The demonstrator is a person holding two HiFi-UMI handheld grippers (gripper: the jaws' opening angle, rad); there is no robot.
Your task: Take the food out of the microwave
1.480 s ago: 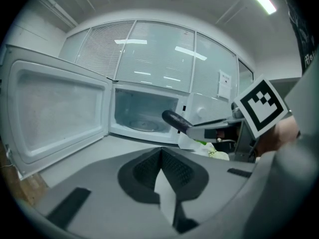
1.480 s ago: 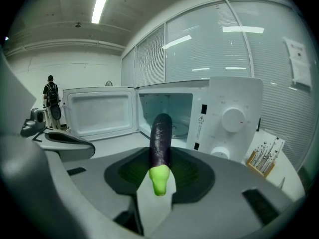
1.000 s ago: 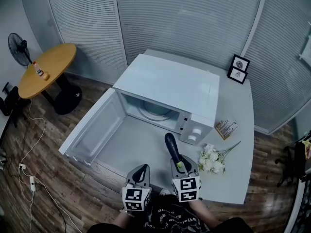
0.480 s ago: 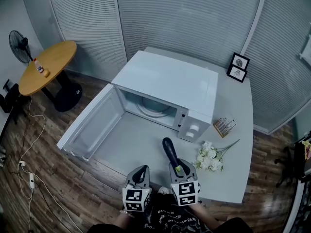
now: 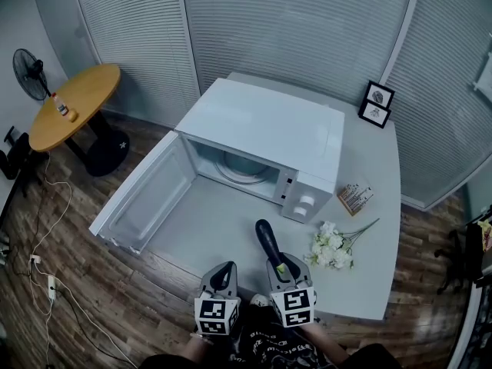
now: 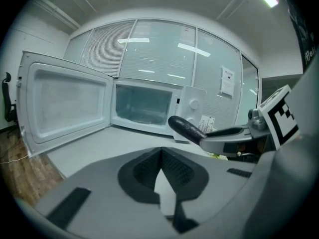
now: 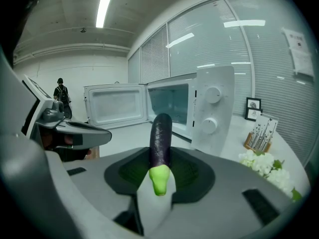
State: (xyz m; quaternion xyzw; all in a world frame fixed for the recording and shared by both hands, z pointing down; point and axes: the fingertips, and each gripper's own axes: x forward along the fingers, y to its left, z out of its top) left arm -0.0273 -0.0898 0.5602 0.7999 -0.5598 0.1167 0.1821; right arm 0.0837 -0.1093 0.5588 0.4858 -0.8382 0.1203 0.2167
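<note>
The microwave (image 5: 261, 129) stands with its door (image 5: 142, 198) swung open to the left, and its chamber looks empty. The left gripper (image 6: 160, 156) has its jaws together and holds nothing. The right gripper (image 7: 160, 169) clamps the eggplant (image 7: 161, 133) at its stem end. The eggplant has drawn slightly further from the microwave, over the table (image 5: 369, 229), so I judge that only the setting down remains.

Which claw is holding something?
The right claw: it grips a purple eggplant by its green stem end. The left claw is shut and empty.
</note>
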